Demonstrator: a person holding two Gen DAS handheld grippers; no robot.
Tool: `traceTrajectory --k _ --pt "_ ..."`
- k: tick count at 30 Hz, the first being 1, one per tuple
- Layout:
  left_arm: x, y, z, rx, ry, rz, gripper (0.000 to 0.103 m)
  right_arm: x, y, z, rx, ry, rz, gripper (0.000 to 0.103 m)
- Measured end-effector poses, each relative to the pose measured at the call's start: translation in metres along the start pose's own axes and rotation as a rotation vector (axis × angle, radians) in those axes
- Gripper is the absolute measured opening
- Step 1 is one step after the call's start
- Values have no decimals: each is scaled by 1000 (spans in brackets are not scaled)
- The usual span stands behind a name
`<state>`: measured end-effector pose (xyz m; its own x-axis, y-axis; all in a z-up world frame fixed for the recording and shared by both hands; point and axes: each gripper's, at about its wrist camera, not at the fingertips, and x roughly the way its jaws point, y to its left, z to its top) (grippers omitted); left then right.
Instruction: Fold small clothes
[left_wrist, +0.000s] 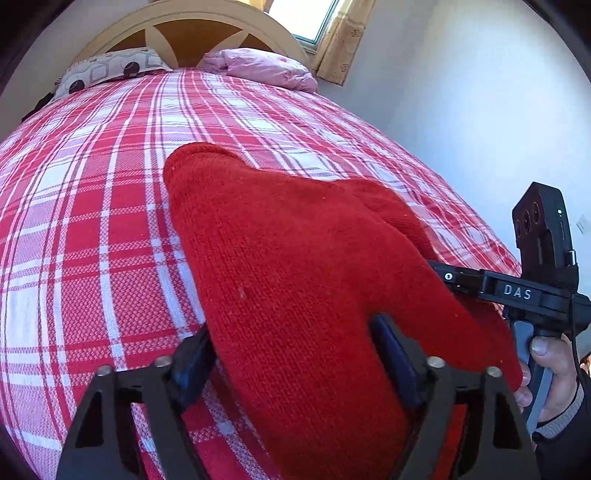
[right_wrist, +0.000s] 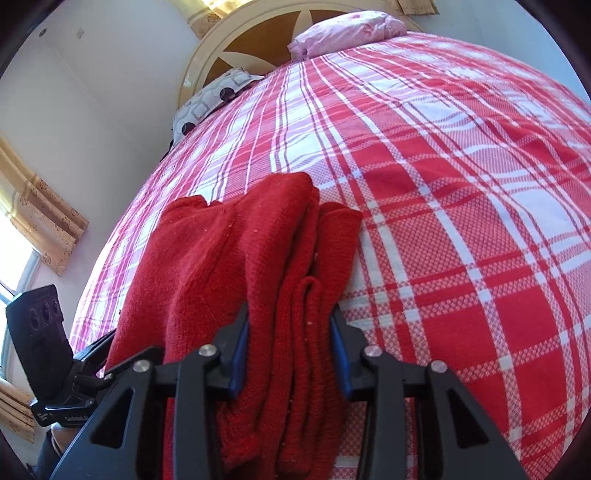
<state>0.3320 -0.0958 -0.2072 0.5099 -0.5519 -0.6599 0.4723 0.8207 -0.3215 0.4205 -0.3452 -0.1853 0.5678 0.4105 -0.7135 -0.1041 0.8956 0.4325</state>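
While both grippers pinch it, the red knitted garment (left_wrist: 295, 280) lies near the foot of the bed on the red-and-white plaid bedspread (left_wrist: 92, 206), its fine ribbed knit plain to see and dotted with a few pale specks of lint. Seen from the left wrist, the left gripper (left_wrist: 295, 354) has its blue-padded jaws closed on a broad, smooth flap of the cloth, whose rounded end reaches up the bed. Seen from the right wrist, the right gripper (right_wrist: 290, 354) clamps a bunched stack of several layers, the folds running lengthwise in soft ridges between the jaws. To its left the cloth spreads flatter, with a scalloped far edge. At the headboard (left_wrist: 192, 33) rest a patterned pillow (left_wrist: 107, 70) and a pink bundle of bedding (left_wrist: 258, 66).
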Motion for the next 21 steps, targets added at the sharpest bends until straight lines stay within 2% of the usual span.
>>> traceTrajectory --k 2,4,7,15,21 --pt "-2 0 0 -4 -7 -4 68 -1 5 0 -15 -4 -19 36" --pt "-7 3 1 -18 -26 -14 52 -2 8 1 -20 -9 -29 34" --pt "-13 4 1 -34 -44 -19 43 -9 11 0 -14 -38 -29 32" --pt "-57 -9 -3 21 -122 26 40 -27 34 -2 -35 -88 7 30" --pt "-100 1 -7 -2 -149 48 40 -39 67 -7 -63 -104 71 30"
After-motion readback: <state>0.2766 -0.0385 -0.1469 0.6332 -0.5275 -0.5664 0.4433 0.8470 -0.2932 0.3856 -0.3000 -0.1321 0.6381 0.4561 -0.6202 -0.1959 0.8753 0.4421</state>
